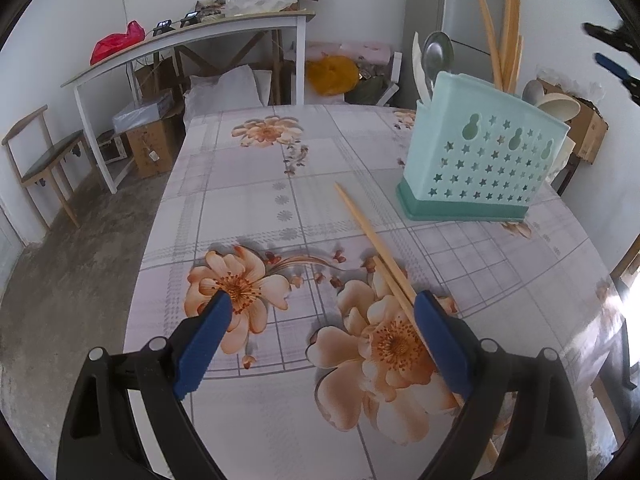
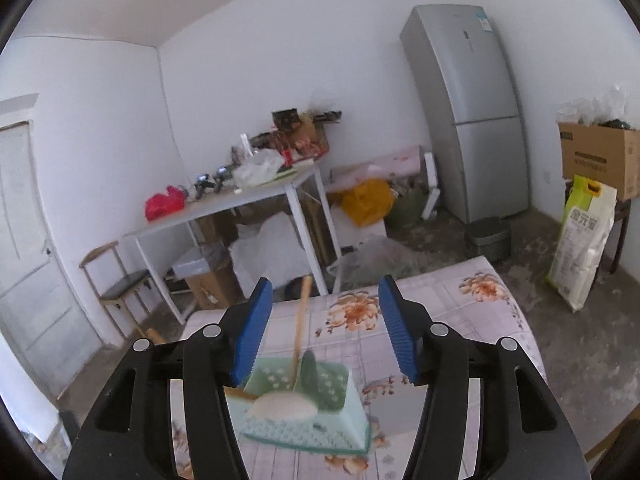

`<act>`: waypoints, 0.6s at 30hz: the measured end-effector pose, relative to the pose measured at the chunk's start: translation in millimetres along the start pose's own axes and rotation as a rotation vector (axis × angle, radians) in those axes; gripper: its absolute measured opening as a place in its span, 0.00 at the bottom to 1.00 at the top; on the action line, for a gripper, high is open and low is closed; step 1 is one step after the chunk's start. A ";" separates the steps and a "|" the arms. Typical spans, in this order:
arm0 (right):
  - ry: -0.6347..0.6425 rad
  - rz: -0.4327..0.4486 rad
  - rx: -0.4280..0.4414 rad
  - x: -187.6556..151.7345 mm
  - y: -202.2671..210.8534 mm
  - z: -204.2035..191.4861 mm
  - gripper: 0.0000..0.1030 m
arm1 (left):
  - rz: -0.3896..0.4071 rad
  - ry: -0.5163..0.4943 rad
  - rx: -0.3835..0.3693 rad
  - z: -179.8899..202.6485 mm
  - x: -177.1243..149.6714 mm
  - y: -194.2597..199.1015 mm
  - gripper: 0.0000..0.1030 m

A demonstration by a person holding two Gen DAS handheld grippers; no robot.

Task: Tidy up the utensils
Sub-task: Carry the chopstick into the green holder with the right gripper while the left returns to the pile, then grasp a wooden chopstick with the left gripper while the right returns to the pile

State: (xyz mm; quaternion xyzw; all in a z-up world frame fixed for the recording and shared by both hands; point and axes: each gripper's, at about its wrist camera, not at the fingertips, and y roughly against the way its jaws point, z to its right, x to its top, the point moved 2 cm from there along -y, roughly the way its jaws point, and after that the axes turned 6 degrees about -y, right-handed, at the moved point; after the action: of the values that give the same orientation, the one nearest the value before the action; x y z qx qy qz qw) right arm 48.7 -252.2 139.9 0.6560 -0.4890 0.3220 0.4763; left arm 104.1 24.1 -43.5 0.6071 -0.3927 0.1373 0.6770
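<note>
A mint-green utensil holder [image 1: 482, 168] with star holes stands on the floral tablecloth [image 1: 256, 184] at the right. It holds a metal spoon [image 1: 437, 56], a white spoon [image 1: 419, 68] and several wooden chopsticks [image 1: 506, 40]. A pair of wooden chopsticks [image 1: 370, 236] lies on the cloth, its near end beside my left gripper's right finger. My left gripper [image 1: 322, 312] is open and empty, low over the table. My right gripper [image 2: 326, 320] is open and empty, above the holder [image 2: 312, 412], which shows a chopstick [image 2: 301, 328] and spoons inside.
A white side table [image 1: 188, 40] with clutter stands behind, with boxes and a wooden chair [image 1: 44, 160] on the floor at the left. A grey fridge [image 2: 468, 112], a cardboard box [image 2: 600, 156] and a rice sack [image 2: 580, 240] are at the right.
</note>
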 end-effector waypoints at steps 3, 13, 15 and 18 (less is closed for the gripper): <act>0.037 -0.013 0.035 -17.1 17.2 -9.1 0.52 | -0.007 -0.012 0.001 4.7 1.9 -3.4 0.87; -0.114 -0.309 0.137 -134.0 8.6 -12.6 0.52 | -0.062 0.000 -0.105 23.9 1.1 -12.4 0.65; -0.177 -0.368 0.151 -153.4 1.1 -9.2 0.52 | -0.085 -0.004 -0.151 32.0 -4.2 -12.1 0.56; -0.225 -0.442 0.175 -171.0 -11.8 -9.6 0.52 | -0.120 -0.042 -0.170 44.2 -11.9 -11.9 0.44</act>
State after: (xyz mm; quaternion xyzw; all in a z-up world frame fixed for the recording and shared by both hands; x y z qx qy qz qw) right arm 6.6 -185.1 -12.4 0.8172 -0.3540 0.1764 0.4193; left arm 88.0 -16.1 -62.4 0.5727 -0.3799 0.0499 0.7247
